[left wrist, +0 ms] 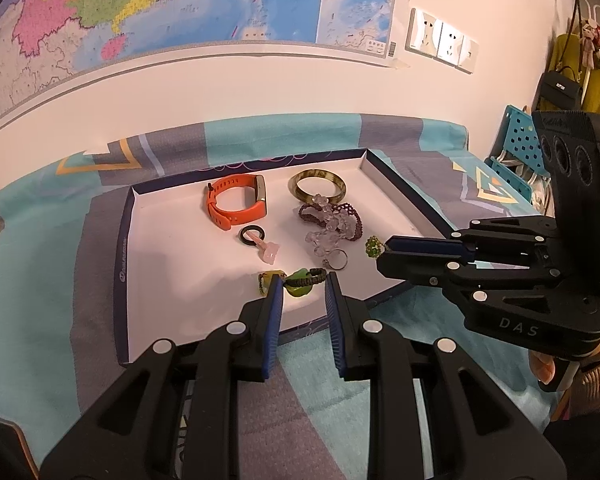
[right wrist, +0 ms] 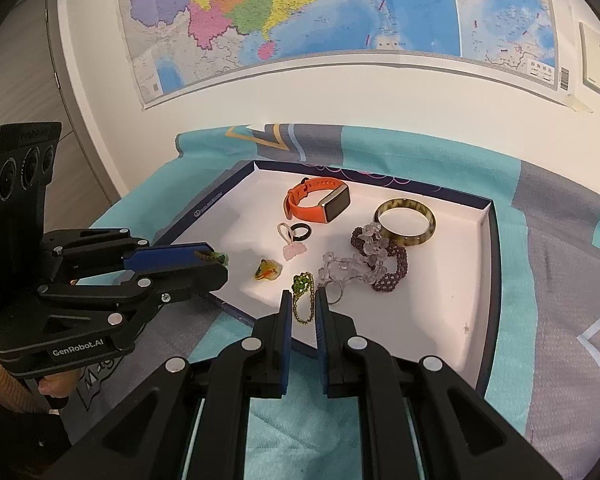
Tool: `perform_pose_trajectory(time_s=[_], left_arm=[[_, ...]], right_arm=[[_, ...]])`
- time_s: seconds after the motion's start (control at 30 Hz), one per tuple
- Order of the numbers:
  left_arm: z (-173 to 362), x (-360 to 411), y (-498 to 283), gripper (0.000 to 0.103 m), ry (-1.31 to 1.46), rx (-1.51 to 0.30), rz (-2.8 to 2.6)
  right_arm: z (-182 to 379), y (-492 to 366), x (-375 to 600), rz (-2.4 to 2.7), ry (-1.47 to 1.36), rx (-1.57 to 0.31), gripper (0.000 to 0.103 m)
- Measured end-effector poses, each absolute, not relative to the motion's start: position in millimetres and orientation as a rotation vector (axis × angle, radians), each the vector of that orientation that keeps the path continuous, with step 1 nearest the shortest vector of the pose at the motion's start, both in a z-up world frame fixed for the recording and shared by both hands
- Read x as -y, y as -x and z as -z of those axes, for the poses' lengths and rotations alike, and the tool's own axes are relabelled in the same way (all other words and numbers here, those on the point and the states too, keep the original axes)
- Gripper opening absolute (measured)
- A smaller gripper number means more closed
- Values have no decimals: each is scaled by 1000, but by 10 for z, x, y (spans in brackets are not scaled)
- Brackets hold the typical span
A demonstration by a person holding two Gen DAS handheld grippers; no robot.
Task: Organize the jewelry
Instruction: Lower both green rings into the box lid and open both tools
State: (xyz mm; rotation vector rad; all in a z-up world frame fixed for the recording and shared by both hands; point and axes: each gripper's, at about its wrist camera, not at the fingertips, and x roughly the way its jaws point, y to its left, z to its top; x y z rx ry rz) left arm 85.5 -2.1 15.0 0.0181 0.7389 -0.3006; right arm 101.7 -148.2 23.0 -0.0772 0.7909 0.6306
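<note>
1. While both grippers hold pieces over the tray [right wrist: 485, 264], sorting looks barely begun
2. Left gripper [left wrist: 304, 282] clamps a green cord pendant [left wrist: 300, 285]
3. Right gripper [right wrist: 303, 300] pinches a green bead chain [right wrist: 302, 300] at the tray's near edge
4. Watch [right wrist: 320, 200], bangle [right wrist: 405, 221] and bracelets remain loose

warm indoor light with a pinkish cast, soft shadows inside the shallow white cardboard tray [left wrist: 172, 280], heavy fisheye bending on the colourful wall map [right wrist: 300, 12], dark vignette corners, everything pretty sharp, no real glare
</note>
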Motion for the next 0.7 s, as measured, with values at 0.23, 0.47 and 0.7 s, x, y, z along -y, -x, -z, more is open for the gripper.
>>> perform_pose_trajectory(time_s=[0.23,0.47,0.7], left_arm=[[-134,14,-889,22,-11,-744,292],[-115,12,-930,22,-9,-753,291],[-88,24,-967,22,-8,-762,288]], right_arm=[[-223,-1046,1474,-629,77,-795,10],[-178,-1090,1459,-622,76,-804,10],[-140,-1128,1454,-618,73,-812,10]])
